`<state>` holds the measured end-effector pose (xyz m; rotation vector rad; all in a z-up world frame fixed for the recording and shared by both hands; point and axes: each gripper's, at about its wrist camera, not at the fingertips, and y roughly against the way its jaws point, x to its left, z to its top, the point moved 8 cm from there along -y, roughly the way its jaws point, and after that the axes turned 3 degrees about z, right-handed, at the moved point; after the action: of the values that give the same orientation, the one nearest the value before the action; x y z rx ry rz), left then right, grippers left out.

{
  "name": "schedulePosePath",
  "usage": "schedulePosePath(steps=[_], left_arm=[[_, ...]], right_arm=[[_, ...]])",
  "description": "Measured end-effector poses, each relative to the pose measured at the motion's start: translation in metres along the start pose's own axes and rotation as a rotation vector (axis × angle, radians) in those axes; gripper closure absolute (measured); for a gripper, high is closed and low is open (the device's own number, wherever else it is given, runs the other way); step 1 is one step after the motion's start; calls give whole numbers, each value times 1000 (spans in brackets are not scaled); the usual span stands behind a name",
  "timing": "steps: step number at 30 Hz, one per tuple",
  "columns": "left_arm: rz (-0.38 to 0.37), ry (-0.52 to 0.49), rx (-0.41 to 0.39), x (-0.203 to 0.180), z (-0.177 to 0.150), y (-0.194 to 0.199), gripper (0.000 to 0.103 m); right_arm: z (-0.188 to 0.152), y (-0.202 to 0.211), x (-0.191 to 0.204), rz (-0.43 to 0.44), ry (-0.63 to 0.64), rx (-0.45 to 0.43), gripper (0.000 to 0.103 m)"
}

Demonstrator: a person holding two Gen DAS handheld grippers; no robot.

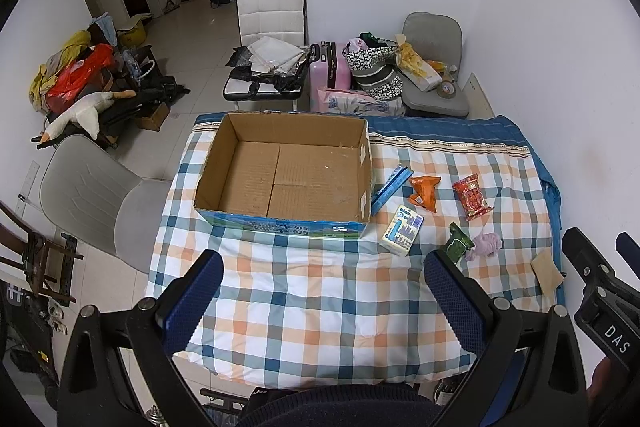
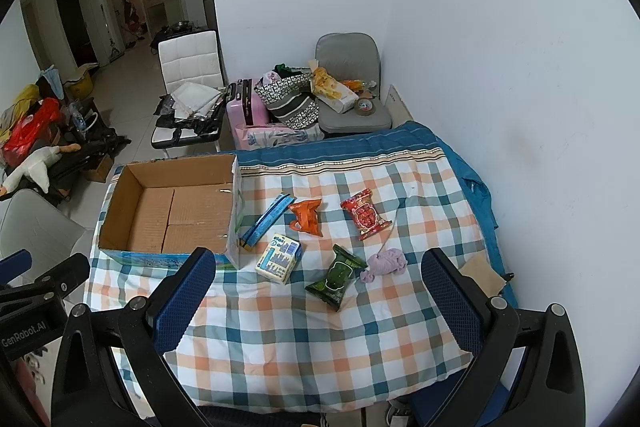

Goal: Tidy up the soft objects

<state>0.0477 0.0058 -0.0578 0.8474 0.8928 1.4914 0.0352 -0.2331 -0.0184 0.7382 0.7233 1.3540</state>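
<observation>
From the left wrist camera, the left gripper point(image 1: 322, 291) hangs at 6 o'clock over the checked orange, blue and white quilt point(image 1: 320, 311) that covers the surface, its blue-padded jaws spread wide with nothing between them. An open brown cardboard box with a blue printed base point(image 1: 286, 175) sits at 12 o'clock from the gripper, its inside bare. The soft things lie in a loose cluster at 2 o'clock, right of the box: a long blue zipped pencil pouch point(image 1: 390, 189) leaning against the box wall, an orange crinkled snack packet point(image 1: 425, 193), a red patterned wipe pack point(image 1: 472, 197), a pale yellow and blue tissue pack point(image 1: 402, 231), a dark green wipe pack point(image 1: 458, 247) and a lilac knitted scrunchie point(image 1: 486, 245) just beside it. A tan paper square point(image 1: 547, 271) lies at 3 o'clock near the quilt's edge.

From the right wrist camera, the right gripper point(image 2: 318, 287) also hovers at 6 o'clock, jaws spread and holding nothing. The dark green wipe pack point(image 2: 337, 277) and lilac knitted scrunchie point(image 2: 385, 264) lie at 12 o'clock, the tissue pack point(image 2: 279, 257) at 11 o'clock. Beyond them sit the orange packet point(image 2: 306, 216), red pack point(image 2: 365, 213) and blue pouch point(image 2: 266, 221). The box point(image 2: 172, 211) stands at 10 o'clock, and the tan square point(image 2: 482, 273) at 2 o'clock.
</observation>
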Motion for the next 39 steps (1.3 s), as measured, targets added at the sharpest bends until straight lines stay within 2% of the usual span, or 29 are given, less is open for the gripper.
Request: schedulePosePath(steps=[11,13,17,18,22,23,25,27,30,33,35,39], left_arm=[[-4,-3,-1,0,-1,0,0],[-10,-12,2,-2,16,2,0],[-25,-32,-2,-12,30,-9,0],[-47,-61,1,-27,46,-22,0],[-68,-133,11,-61,63,-58,0],[-77,-161,35,-75,71,-76,0],[-112,-180,72,-97,67,-103,0],[-154,-190,145,-126,75,-141,0],[-169,-188,227,-154,75,-186,0],[-182,-164,344,-182,75,-245,1],[-187,-149,393,-194,70,-270,5],[-207,-86,532,-212,60,-332,7]], right_arm=[[0,-2,1,2,-3,1,0],[0,-2,1,5,-11,5,0],[8,-15,-7,19,-72,23,0],[7,-21,-13,25,-98,32,0],[-2,-63,-52,8,-200,94,0],[-6,-76,-64,-1,-223,108,0],[-12,-103,-91,-15,-281,147,0],[-18,-130,-114,-20,-330,169,0],[-32,-180,-150,-8,-411,229,0],[-47,-233,-182,11,-501,288,0],[-56,-271,-200,28,-554,335,0],[-54,-335,-208,68,-549,405,0]])
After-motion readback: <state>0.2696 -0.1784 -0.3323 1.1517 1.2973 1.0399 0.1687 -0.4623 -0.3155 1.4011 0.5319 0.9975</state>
